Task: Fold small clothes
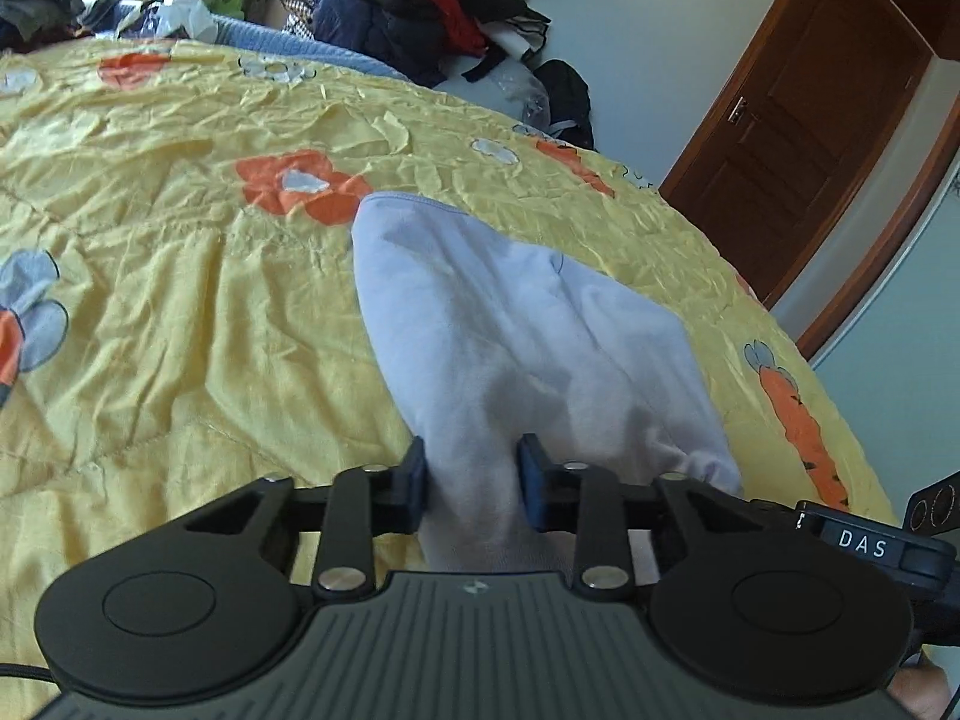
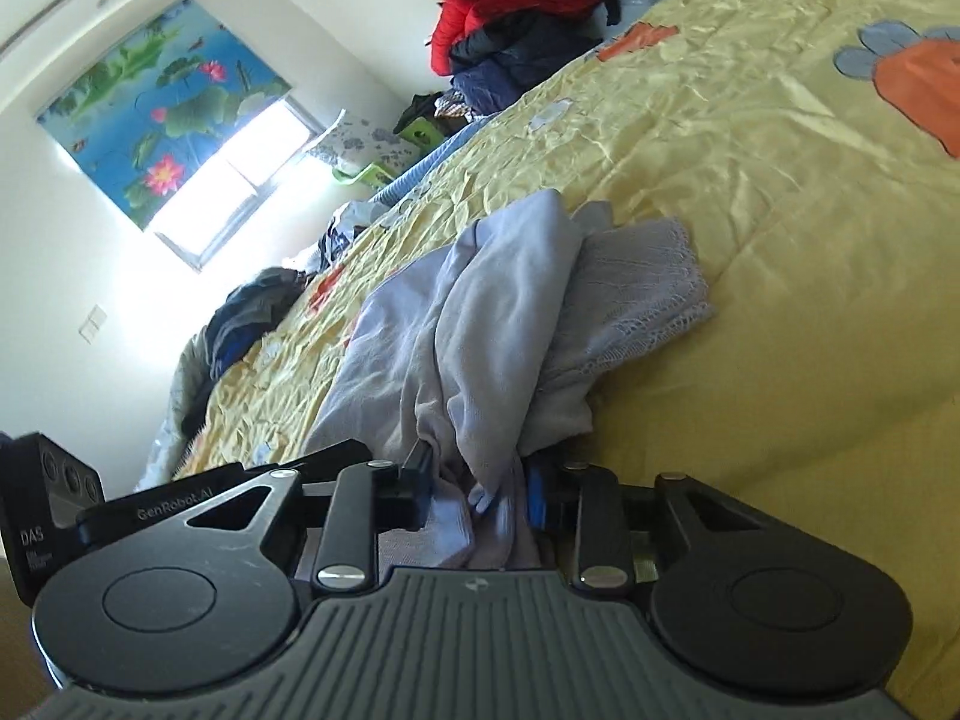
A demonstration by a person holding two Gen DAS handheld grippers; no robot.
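Observation:
A small pale lilac garment [image 1: 480, 324] lies on the yellow flowered quilt [image 1: 180, 300]. My left gripper [image 1: 471, 480] is shut on its near end, and the cloth stretches away from the fingers toward the far hem. In the right wrist view the same garment [image 2: 480, 324] is bunched and creased, with a lace-edged part [image 2: 648, 276] spread to the right. My right gripper [image 2: 477, 489] is shut on a gathered fold of it, just above the quilt [image 2: 750, 180].
A heap of red and dark jackets [image 1: 414, 0] sits at the far end of the bed, also seen in the right wrist view [image 2: 510, 18]. More dark clothes [image 2: 252, 312] lie by the window side. A brown door [image 1: 810, 120] stands to the right.

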